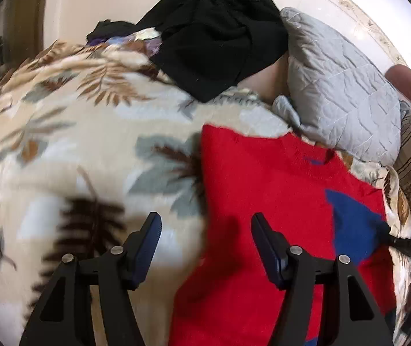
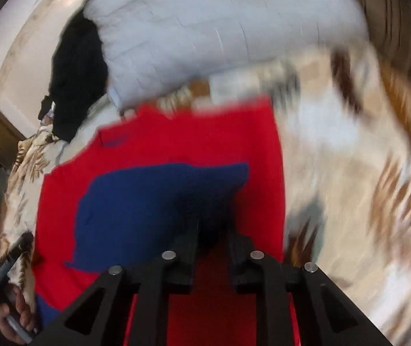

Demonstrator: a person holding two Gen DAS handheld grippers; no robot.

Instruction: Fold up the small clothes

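A red knitted sweater [image 1: 263, 190] with a blue patch [image 2: 153, 204] is spread on a leaf-patterned fleece blanket [image 1: 70, 144]. The left gripper [image 1: 205, 230] is held above it, fingers apart. The right gripper [image 2: 212, 225] is clamped on the blue patch.

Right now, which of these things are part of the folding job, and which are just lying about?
Part of the job:
red sweater with its blue sleeve
left gripper, fingers open
right gripper, fingers closed on the sleeve

Lying about:
leaf-print blanket
grey pillow
black garment
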